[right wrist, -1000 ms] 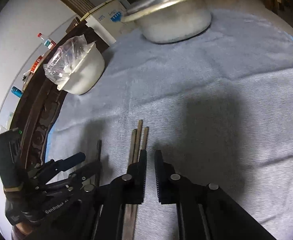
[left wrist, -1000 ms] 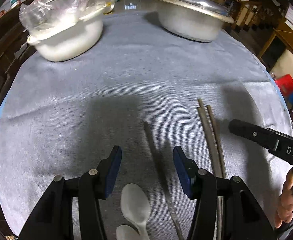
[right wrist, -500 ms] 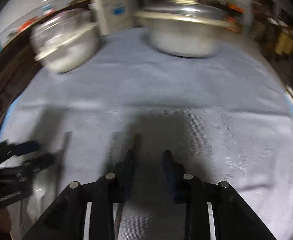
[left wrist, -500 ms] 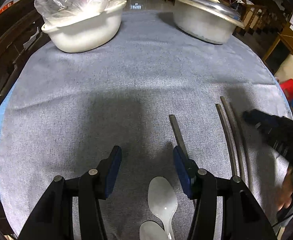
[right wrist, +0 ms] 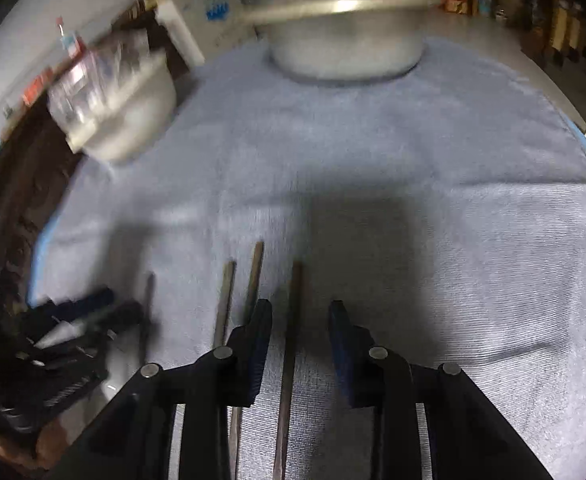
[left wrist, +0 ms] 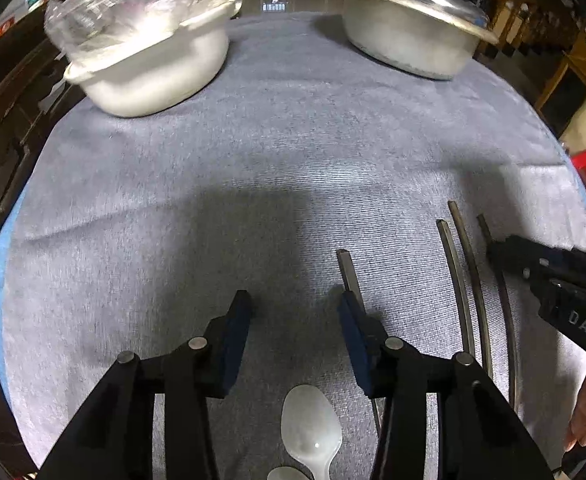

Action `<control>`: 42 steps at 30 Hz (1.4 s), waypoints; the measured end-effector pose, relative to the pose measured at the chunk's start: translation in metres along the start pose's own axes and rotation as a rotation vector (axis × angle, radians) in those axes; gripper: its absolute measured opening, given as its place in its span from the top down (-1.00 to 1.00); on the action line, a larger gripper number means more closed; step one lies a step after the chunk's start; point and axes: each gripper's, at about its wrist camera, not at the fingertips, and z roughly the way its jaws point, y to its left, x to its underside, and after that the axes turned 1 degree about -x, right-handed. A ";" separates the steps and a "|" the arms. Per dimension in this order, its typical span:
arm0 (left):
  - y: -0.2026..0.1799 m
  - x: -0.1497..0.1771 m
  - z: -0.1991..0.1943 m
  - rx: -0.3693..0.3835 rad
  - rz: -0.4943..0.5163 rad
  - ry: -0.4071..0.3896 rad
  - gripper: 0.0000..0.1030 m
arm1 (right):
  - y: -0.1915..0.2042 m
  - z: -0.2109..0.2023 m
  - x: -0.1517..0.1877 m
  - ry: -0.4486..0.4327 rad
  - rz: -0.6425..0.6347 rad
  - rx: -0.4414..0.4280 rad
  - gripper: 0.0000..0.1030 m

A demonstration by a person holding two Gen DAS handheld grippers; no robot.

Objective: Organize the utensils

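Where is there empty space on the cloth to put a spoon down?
The big bare patch is the middle of the cloth, between the white bowl, the lidded pot and the left tool. The cloth's right side in the right wrist view is bare too. It is crowded near the front, where the chopsticks and the white spoon lie.

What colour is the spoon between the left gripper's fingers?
White, translucent plastic: the spoon shows best in the left wrist view.
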 end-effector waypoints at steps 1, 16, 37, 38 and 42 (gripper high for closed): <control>-0.003 -0.002 0.001 -0.002 0.012 0.006 0.12 | 0.004 0.000 0.000 0.009 -0.017 0.027 0.57; 0.002 -0.032 0.013 0.151 -0.044 0.299 -0.06 | -0.009 0.002 -0.003 0.277 -0.027 -0.004 0.82; -0.009 -0.048 0.021 0.125 -0.084 0.302 0.89 | -0.003 -0.001 0.004 0.222 -0.091 0.037 0.87; -0.007 -0.047 0.020 0.135 -0.092 0.291 0.89 | -0.003 -0.004 0.006 0.219 -0.087 0.029 0.87; 0.010 -0.036 0.005 0.162 -0.111 0.233 0.89 | -0.010 -0.019 0.015 0.169 -0.054 -0.004 0.88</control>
